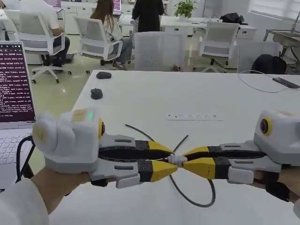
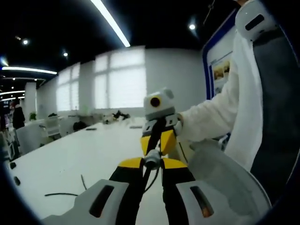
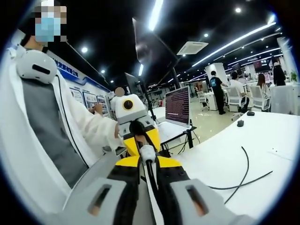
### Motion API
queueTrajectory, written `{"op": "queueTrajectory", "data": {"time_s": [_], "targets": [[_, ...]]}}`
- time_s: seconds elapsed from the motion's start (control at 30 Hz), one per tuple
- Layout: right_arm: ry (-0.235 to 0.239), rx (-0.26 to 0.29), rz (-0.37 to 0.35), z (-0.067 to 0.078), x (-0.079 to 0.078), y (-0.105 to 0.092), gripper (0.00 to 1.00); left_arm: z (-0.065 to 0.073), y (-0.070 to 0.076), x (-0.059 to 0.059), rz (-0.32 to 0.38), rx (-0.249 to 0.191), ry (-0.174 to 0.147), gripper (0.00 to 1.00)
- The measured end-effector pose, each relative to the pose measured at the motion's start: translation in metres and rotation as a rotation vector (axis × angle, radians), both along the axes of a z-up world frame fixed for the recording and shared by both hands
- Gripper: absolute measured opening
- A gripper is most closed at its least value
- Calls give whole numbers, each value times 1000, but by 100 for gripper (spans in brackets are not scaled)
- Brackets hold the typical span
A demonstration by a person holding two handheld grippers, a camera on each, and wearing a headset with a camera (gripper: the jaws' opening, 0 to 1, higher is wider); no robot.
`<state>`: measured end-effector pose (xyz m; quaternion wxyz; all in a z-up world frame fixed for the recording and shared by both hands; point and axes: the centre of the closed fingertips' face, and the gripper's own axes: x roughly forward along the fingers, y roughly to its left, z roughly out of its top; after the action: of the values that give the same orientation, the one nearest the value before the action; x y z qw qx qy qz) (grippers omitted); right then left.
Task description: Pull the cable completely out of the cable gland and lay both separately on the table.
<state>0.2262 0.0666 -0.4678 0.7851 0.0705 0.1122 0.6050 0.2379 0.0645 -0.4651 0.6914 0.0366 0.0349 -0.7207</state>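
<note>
Both grippers meet tip to tip above the white table (image 1: pixel 140 98). My left gripper (image 1: pixel 174 161) comes in from the left and is shut on the small grey-white cable gland (image 1: pixel 177 160). From the right, my right gripper (image 1: pixel 186 157) is shut on the black cable (image 1: pixel 194 201) right beside the gland. The rest of the cable loops down onto the table below the tips, and another stretch trails toward the far left. In the left gripper view the gland (image 2: pixel 152 159) sits between my left gripper's (image 2: pixel 157 164) yellow tips. The right gripper view shows the cable (image 3: pixel 150 180) running back between my right gripper's (image 3: pixel 147 161) jaws.
An open laptop (image 1: pixel 14 84) stands at the left edge. Two dark mice (image 1: pixel 96 93) lie at the far left of the table, and a phone (image 1: pixel 286 83) at the far right. A pale strip (image 1: pixel 192 116) lies mid-table. Office chairs and seated people are beyond.
</note>
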Motion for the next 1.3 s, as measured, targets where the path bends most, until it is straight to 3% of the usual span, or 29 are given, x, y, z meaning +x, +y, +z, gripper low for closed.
{"op": "queueTrajectory", "data": {"time_s": [0.1, 0.13, 0.17, 0.23, 0.33, 0.37, 0.43, 0.5, 0.53, 0.6, 0.73, 0.77, 0.83, 1.07, 1.13, 1.17, 1.2, 1.3], "targets": [[-8, -15, 17, 1, -1, 0, 10, 1, 2, 1, -7, -6, 47, 15], [-33, -38, 19, 0, -1, 1, 10, 1, 1, 1, -6, -5, 43, 15], [-69, -53, 21, 1, 0, 1, 9, 0, 2, 1, -4, 0, 58, 15], [-91, -62, 13, 2, 0, 2, 9, 2, 3, 2, 3, -9, 104, 15], [-44, -37, 14, 2, 0, 1, 10, 3, 4, 1, 2, -15, 82, 15], [-94, -54, 14, 1, 1, 2, 10, 3, 4, 1, 5, -9, 85, 15], [-119, -66, 23, 0, -2, 3, 10, 1, 5, 0, -7, 7, 142, 15], [-183, -79, 23, 3, -3, 4, 10, 2, 6, 0, -5, -1, 185, 15], [-188, -80, 22, 3, -4, 4, 10, 3, 7, 1, -6, -3, 185, 15], [-263, -101, 24, 6, -4, 5, 9, 4, 7, 1, -7, -8, 215, 15], [-387, -163, 34, 7, -4, 6, 9, 4, 8, 0, -12, -13, 320, 15], [-413, -173, 40, 8, -5, 7, 9, 4, 8, 0, -15, -14, 366, 15], [-420, -175, 44, 8, -6, 7, 9, 4, 8, 0, -20, -16, 412, 15], [-435, -184, 50, 3, -5, 7, 10, -1, 8, -2, -20, -5, 443, 15], [-394, -176, 44, 1, -4, 8, 10, -2, 9, -2, -18, -7, 444, 15], [-336, -158, 37, 1, -4, 8, 11, -2, 9, -2, -17, -9, 443, 15], [-250, -130, 23, 1, -1, 7, 11, -3, 9, -2, -12, -19, 428, 15], [-250, -139, 20, -3, 4, 4, 11, -1, 8, 2, 13, -44, 342, 15]]}}
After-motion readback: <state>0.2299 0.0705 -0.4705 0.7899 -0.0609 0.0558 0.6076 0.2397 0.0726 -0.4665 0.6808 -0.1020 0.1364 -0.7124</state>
